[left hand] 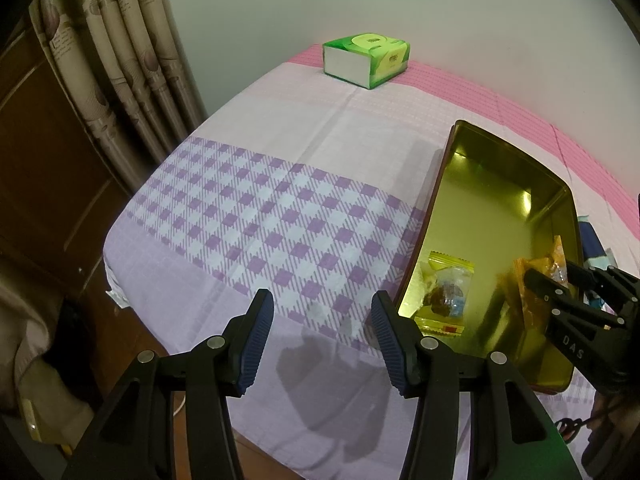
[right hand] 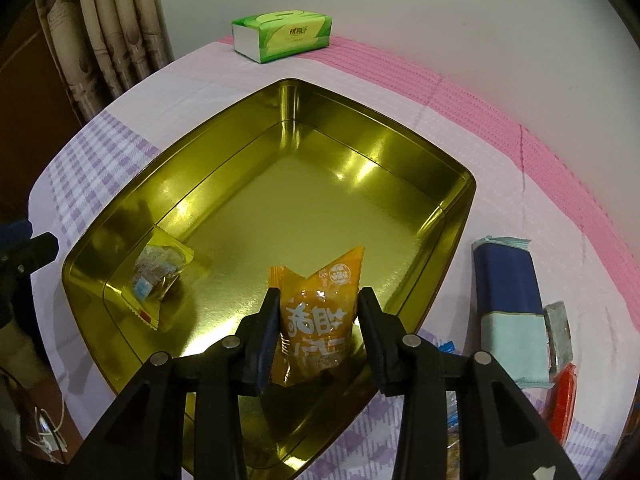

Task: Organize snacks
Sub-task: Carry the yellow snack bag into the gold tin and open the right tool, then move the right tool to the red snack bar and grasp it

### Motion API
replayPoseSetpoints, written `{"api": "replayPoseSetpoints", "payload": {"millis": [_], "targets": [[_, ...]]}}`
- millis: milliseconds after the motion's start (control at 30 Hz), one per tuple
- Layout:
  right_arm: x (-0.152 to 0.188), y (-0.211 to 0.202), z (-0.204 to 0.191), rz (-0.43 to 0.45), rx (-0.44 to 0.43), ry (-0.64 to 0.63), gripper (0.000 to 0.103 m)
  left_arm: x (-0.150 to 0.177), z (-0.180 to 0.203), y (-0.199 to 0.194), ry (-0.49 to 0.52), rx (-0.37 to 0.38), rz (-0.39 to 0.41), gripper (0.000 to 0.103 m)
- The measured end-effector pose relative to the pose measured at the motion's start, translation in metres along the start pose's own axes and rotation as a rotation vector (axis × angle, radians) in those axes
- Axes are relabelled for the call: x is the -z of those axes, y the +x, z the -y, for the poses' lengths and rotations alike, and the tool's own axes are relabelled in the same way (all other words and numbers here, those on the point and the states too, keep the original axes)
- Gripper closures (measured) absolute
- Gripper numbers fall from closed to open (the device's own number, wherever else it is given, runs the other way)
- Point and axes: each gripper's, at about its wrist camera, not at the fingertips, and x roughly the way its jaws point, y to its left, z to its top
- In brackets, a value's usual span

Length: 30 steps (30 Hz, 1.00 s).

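Note:
A gold tin (right hand: pixel 452 168) lies open on the checked tablecloth. Inside it, by the near left wall, sits a yellow-edged clear snack packet (right hand: pixel 160 276). My right gripper (right hand: pixel 320 294) hangs over the tin's near edge, shut on an orange snack packet (right hand: pixel 316 316) that stands upright between the pads. The left wrist view shows the tin (left hand: pixel 452 152), the yellow packet (left hand: pixel 444 292), and the right gripper (left hand: pixel 550 272) with the orange packet (left hand: pixel 532 300). My left gripper (left hand: pixel 322 300) is open over bare cloth left of the tin, with nothing between its fingers.
A green tissue pack (right hand: pixel 284 36) stands at the table's far edge by the wall. Right of the tin lie a blue and pale-blue packet (right hand: pixel 508 280) and a red packet (right hand: pixel 562 396). A curtain (left hand: pixel 120 60) and a wooden cabinet stand left of the table.

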Motion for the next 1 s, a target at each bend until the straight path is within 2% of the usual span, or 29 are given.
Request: {"api": "replayPoseSetpoints", "payload": {"millis": [433,700,867,1000], "targets": [[-0.001,-0.003,0.000,0.002,-0.083,0.042,0.049,0.000,0.001,0.001,0.002,-0.003,0.004,0.046],[-0.001,-0.020,0.011,0.054,-0.174,0.100,0.047,0.001,0.002,0.000,0.005,-0.006,0.006,0.046],[0.002,-0.038,0.022,0.091,-0.173,0.113,0.047,0.000,0.002,-0.001,0.006,-0.008,0.008,0.046],[0.015,-0.053,0.049,0.111,-0.139,0.144,0.047,0.000,0.002,-0.001,0.008,-0.008,0.008,0.046]]}}
